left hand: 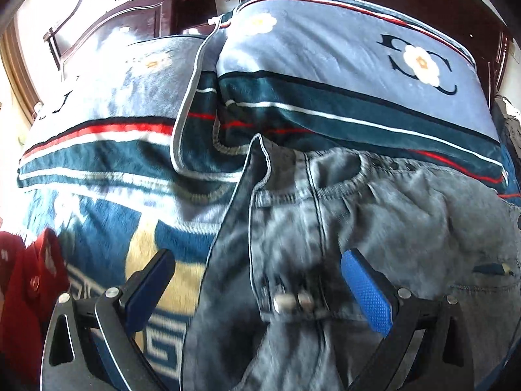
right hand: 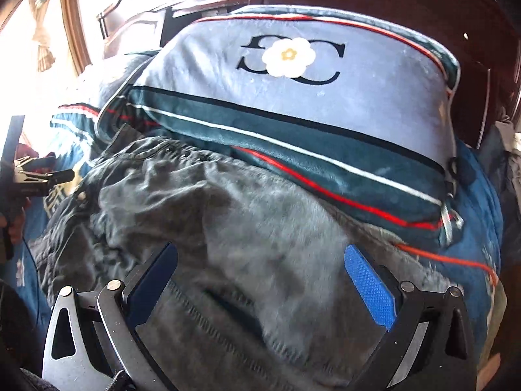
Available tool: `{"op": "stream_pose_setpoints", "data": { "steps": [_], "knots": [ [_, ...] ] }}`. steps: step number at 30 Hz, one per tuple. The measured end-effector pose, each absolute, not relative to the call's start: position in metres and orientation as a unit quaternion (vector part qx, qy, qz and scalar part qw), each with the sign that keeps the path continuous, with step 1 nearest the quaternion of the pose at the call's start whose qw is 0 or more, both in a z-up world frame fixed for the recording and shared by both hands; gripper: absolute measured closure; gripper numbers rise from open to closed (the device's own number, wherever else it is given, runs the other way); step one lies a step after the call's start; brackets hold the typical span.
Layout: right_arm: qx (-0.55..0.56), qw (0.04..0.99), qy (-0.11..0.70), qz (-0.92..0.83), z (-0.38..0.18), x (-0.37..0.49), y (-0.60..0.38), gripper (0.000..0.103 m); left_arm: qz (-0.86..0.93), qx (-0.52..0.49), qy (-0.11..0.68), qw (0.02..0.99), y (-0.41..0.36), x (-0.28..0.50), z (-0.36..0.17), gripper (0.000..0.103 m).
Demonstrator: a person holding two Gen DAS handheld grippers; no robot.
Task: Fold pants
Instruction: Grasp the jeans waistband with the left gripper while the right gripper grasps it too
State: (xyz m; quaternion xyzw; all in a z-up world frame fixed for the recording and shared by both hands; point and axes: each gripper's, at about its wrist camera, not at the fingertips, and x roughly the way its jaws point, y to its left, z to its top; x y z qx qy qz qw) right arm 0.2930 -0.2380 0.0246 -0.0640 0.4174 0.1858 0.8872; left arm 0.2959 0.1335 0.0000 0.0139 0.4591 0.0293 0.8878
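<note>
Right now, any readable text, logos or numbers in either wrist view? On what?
"CC" style monogram, two back-to-back C shapes behind a white flower: on the pillow, also seen at.
Marks on the red garment: too blurred to read.
Jeans buttons: no legible text.

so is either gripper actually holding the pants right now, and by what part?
Nothing is held. The left gripper is open over the fly and waistband of the jeans; the right gripper is open over the seat. No fabric is pinched.
</note>
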Motion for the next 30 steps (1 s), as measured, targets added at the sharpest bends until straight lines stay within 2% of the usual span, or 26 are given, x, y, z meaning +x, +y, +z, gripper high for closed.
{"op": "stream_pose_setpoints", "data": {
  "steps": [14, 17, 19, 21, 22, 23, 24, 25, 26, 27, 29, 30],
  "knots": [
    [-0.056, 0.871, 0.464, 0.155, -0.024, 0.382, -0.252, 0.000, 0.076, -0.019, 0.479, 0.874, 0.162, 0.393, -0.028, 0.000],
    [-0.063, 0.867, 0.469, 0.156, -0.033, 0.388, -0.248, 0.000, 0.080, -0.002, 0.481, 0.873, 0.154, 0.404, -0.037, 0.005],
    [-0.067, 0.865, 0.471, 0.158, -0.038, 0.391, -0.244, 0.000, 0.084, 0.013, 0.489, 0.868, 0.148, 0.411, -0.046, 0.017],
    [-0.066, 0.864, 0.473, 0.161, -0.042, 0.394, -0.242, 0.001, 0.081, 0.019, 0.498, 0.863, 0.141, 0.417, -0.053, 0.021],
    [-0.067, 0.862, 0.477, 0.160, -0.044, 0.396, -0.241, 0.004, 0.082, 0.022, 0.498, 0.863, 0.138, 0.418, -0.054, 0.025],
    [-0.068, 0.859, 0.482, 0.160, -0.048, 0.398, -0.240, 0.013, 0.080, 0.025, 0.496, 0.864, 0.133, 0.419, -0.055, 0.029],
    [-0.069, 0.857, 0.485, 0.161, -0.050, 0.399, -0.239, 0.019, 0.072, 0.028, 0.495, 0.865, 0.128, 0.419, -0.055, 0.042],
    [-0.070, 0.854, 0.491, 0.161, -0.053, 0.400, -0.239, 0.031, 0.060, 0.033, 0.495, 0.866, 0.123, 0.419, -0.054, 0.061],
    [-0.073, 0.853, 0.492, 0.159, -0.054, 0.400, -0.238, 0.043, 0.047, 0.040, 0.495, 0.867, 0.115, 0.418, -0.053, 0.070],
    [-0.076, 0.853, 0.490, 0.162, -0.053, 0.399, -0.237, 0.049, 0.039, 0.055, 0.492, 0.868, 0.107, 0.416, -0.051, 0.082],
    [-0.077, 0.855, 0.483, 0.173, -0.048, 0.394, -0.237, 0.081, 0.038, 0.076, 0.480, 0.873, 0.096, 0.412, -0.045, 0.086],
    [-0.074, 0.857, 0.479, 0.176, -0.044, 0.392, -0.237, 0.087, 0.037, 0.072, 0.474, 0.877, 0.095, 0.409, -0.041, 0.087]
  ]
}}
